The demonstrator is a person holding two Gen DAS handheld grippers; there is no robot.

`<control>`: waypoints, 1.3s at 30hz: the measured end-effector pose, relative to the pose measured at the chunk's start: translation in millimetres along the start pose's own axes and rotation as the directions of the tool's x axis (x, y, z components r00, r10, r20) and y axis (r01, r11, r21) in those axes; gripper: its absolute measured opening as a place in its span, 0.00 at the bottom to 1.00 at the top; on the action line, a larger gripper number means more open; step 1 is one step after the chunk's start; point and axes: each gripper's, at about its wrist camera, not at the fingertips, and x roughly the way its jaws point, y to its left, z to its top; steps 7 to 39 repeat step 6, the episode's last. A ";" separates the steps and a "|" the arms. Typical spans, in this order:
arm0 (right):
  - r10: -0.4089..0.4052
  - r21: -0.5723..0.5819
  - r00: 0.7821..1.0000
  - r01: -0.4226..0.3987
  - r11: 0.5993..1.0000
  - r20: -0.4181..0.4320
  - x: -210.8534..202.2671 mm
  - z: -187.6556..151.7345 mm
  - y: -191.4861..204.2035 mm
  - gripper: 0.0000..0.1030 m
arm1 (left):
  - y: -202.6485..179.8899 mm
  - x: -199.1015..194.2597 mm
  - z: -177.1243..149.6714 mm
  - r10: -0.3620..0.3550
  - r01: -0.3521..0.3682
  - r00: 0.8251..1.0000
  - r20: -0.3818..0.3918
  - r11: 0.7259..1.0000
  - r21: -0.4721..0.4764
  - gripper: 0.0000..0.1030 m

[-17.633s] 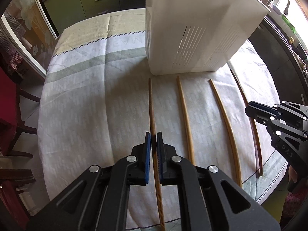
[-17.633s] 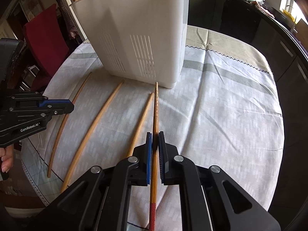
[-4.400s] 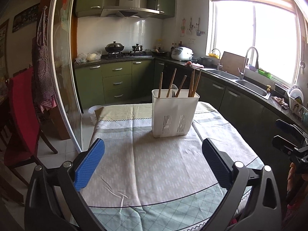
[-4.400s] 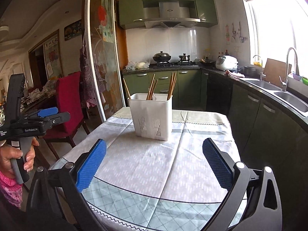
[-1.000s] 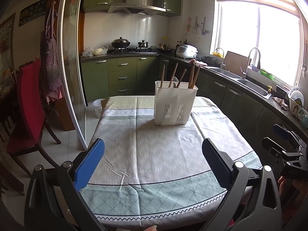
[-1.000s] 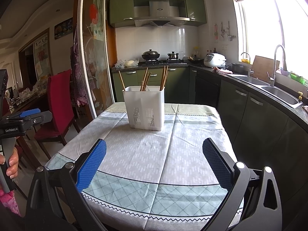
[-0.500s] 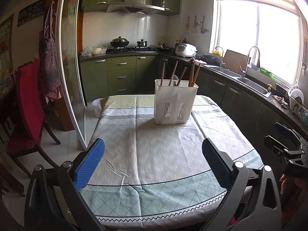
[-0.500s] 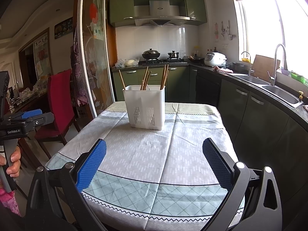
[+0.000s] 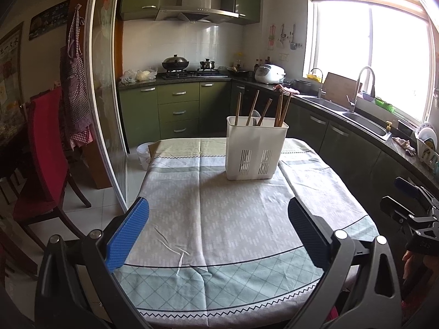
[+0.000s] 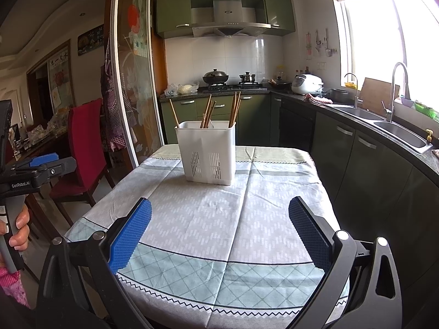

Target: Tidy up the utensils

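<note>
Your left gripper (image 9: 218, 230) and right gripper (image 10: 220, 231) both hang spread wide and empty over the near edge of the table (image 9: 219, 290). Only the right wrist view shows your hand (image 10: 19, 227) on the left handle. The patterned tablecloth (image 10: 247, 219) lies bare up to the white holder (image 9: 255, 149) near the far edge, where the chopsticks (image 9: 279, 109) stand upright. Green cabinets (image 9: 178, 109) and a sink (image 10: 397, 131) lie beyond.
</note>
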 end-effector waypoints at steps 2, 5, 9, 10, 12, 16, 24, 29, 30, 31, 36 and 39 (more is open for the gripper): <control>-0.002 0.002 1.000 0.002 1.000 -0.001 0.7 0.3 -0.5 0.96 | 1.4 0.9 0.1 -0.008 0.008 1.000 -0.005 1.000 -0.004 0.94; -0.003 0.001 1.000 0.003 1.000 -0.005 1.7 0.0 -0.6 0.96 | 1.8 3.0 -0.6 -0.007 0.007 1.000 -0.010 1.000 -0.004 0.94; -0.003 0.001 1.000 0.003 1.000 -0.006 2.6 -0.3 -0.7 0.96 | 1.3 4.5 -1.4 -0.003 0.003 1.000 -0.014 1.000 -0.001 0.94; -0.003 0.001 1.000 0.003 1.000 -0.006 2.6 -0.3 -0.7 0.96 | 1.3 4.5 -1.4 -0.003 0.003 1.000 -0.014 1.000 -0.001 0.94; -0.003 0.001 1.000 0.003 1.000 -0.006 2.6 -0.3 -0.7 0.96 | 1.3 4.5 -1.4 -0.003 0.003 1.000 -0.014 1.000 -0.001 0.94; -0.003 0.001 1.000 0.003 1.000 -0.006 2.6 -0.3 -0.7 0.96 | 1.3 4.5 -1.4 -0.003 0.003 1.000 -0.014 1.000 -0.001 0.94; -0.003 0.001 1.000 0.003 1.000 -0.006 2.6 -0.3 -0.7 0.96 | 1.3 4.5 -1.4 -0.003 0.003 1.000 -0.014 1.000 -0.001 0.94; -0.003 0.001 1.000 0.003 1.000 -0.006 2.6 -0.3 -0.7 0.96 | 1.3 4.5 -1.4 -0.003 0.003 1.000 -0.014 1.000 -0.001 0.94; -0.003 0.001 1.000 0.003 1.000 -0.006 2.6 -0.3 -0.7 0.96 | 1.3 4.5 -1.4 -0.003 0.003 1.000 -0.014 1.000 -0.001 0.94; -0.003 0.001 1.000 0.003 1.000 -0.006 2.6 -0.3 -0.7 0.96 | 1.3 4.5 -1.4 -0.003 0.003 1.000 -0.014 1.000 -0.001 0.94; -0.003 0.001 1.000 0.003 1.000 -0.006 2.6 -0.3 -0.7 0.96 | 1.3 4.5 -1.4 -0.003 0.003 1.000 -0.014 1.000 -0.001 0.94; -0.003 0.001 1.000 0.003 1.000 -0.006 2.6 -0.3 -0.7 0.96 | 1.3 4.5 -1.4 -0.003 0.003 1.000 -0.014 1.000 -0.001 0.94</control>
